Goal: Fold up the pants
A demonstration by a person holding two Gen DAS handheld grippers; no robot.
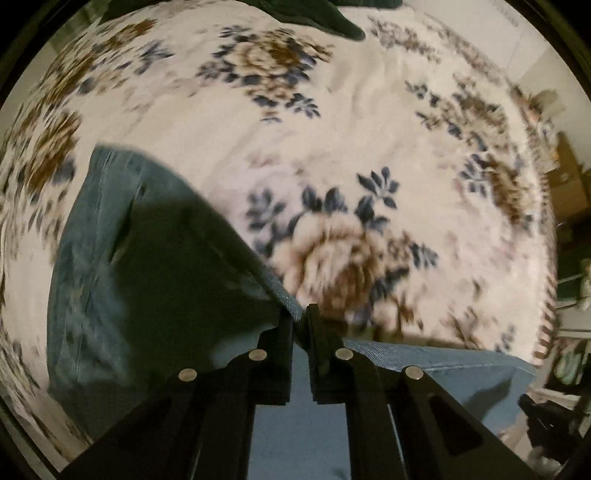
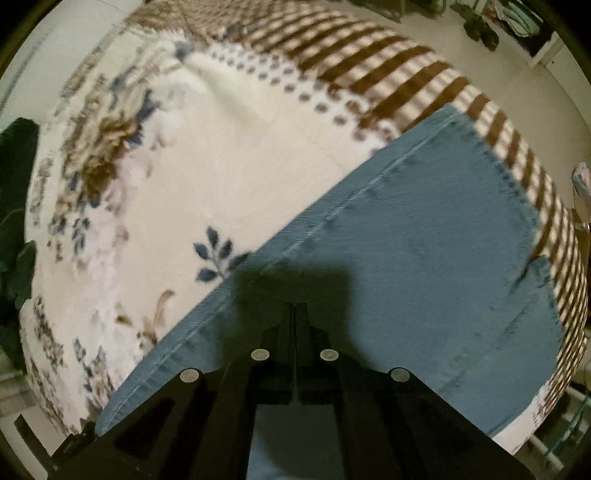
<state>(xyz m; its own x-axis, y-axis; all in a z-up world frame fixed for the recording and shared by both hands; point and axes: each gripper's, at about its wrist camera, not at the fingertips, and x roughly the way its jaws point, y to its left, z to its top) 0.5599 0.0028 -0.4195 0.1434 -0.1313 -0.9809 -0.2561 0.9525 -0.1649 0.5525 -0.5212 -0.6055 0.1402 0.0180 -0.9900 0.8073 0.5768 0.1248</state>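
Note:
Blue denim pants (image 1: 110, 266) lie on a floral blanket on a bed. My left gripper (image 1: 301, 317) is shut on an edge of the pants and holds it lifted, so the cloth drapes down to the left and right of the fingers. In the right wrist view the pants (image 2: 424, 258) lie flat, with a stitched hem toward the striped blanket border. My right gripper (image 2: 295, 310) is shut, its tips close over the denim; no cloth shows between the fingers.
The white floral blanket (image 1: 332, 129) covers the bed. A dark green garment (image 1: 332, 18) lies at the far edge and shows at the left in the right wrist view (image 2: 14, 184). The blanket's brown striped border (image 2: 388, 62) hangs by the floor. Furniture stands at the right (image 1: 569, 173).

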